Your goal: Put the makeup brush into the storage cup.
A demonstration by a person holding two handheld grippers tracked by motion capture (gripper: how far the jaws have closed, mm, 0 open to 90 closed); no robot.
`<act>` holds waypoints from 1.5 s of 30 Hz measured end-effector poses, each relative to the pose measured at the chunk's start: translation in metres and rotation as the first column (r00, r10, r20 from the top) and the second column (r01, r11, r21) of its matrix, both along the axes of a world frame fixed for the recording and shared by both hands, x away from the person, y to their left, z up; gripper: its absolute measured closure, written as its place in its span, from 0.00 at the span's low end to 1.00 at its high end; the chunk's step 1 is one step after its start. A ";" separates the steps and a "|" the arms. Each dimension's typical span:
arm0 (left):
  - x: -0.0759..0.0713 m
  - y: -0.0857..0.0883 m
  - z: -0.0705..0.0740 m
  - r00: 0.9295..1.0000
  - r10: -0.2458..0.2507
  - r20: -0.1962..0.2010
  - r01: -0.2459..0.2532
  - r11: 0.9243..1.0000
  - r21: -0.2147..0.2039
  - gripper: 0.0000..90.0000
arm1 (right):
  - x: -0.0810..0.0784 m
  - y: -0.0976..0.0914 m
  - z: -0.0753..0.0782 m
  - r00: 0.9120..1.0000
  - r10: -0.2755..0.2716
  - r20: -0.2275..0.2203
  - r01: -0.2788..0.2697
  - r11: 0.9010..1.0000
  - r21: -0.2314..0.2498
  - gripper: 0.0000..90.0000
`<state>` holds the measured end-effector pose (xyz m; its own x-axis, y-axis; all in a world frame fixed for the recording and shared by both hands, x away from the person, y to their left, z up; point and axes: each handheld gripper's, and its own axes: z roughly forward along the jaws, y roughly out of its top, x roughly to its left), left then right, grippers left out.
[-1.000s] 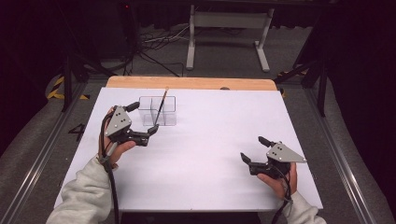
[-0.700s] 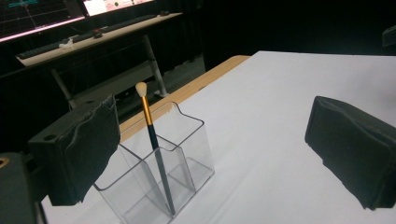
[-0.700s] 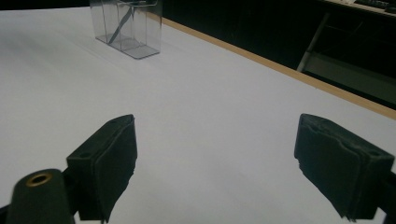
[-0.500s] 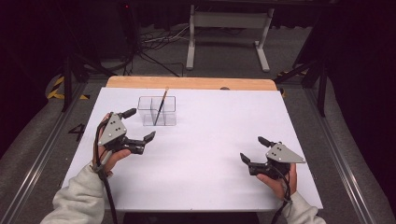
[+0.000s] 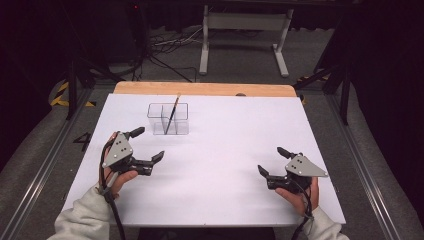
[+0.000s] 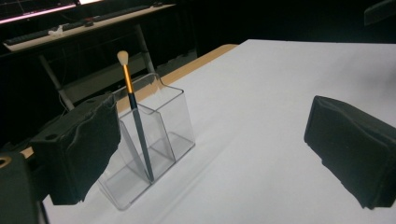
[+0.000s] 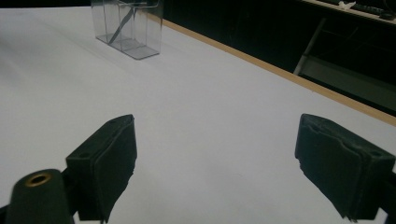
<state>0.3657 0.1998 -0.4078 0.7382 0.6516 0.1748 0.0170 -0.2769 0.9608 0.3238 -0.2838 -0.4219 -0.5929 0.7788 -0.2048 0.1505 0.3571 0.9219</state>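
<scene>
White table (image 5: 220, 150): 1 brush (image 5: 172, 112) upright in 1 clear holder (image 5: 168, 119), just beyond L gripper (image 5: 148, 145); both grippers empty, jaws wide, R gripper (image 5: 272, 161) well apart.

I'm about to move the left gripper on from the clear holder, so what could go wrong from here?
1. The brush leans in the clear holder, its tip above the rim; a sweep of the open left gripper could catch it.
2. The holder looks light, so a nudge from one of the fingers beside it might tip or slide it.
</scene>
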 end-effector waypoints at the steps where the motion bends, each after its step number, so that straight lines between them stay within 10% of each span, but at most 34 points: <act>1: -0.001 0.001 -0.004 1.000 -0.002 -0.018 0.002 1.000 -0.011 0.05 | 0.000 0.000 0.000 1.000 0.000 0.000 0.000 1.000 0.001 0.15; 17: -0.022 0.016 -0.040 0.994 0.030 -0.106 -0.030 1.000 0.005 0.05 | 0.001 -0.004 -0.004 1.000 -0.007 -0.005 0.007 1.000 0.002 0.14; 45: -0.027 0.004 -0.036 0.994 0.005 -0.106 -0.003 1.000 0.021 0.03 | -0.005 -0.001 -0.001 1.000 0.002 0.022 -0.002 1.000 -0.006 0.13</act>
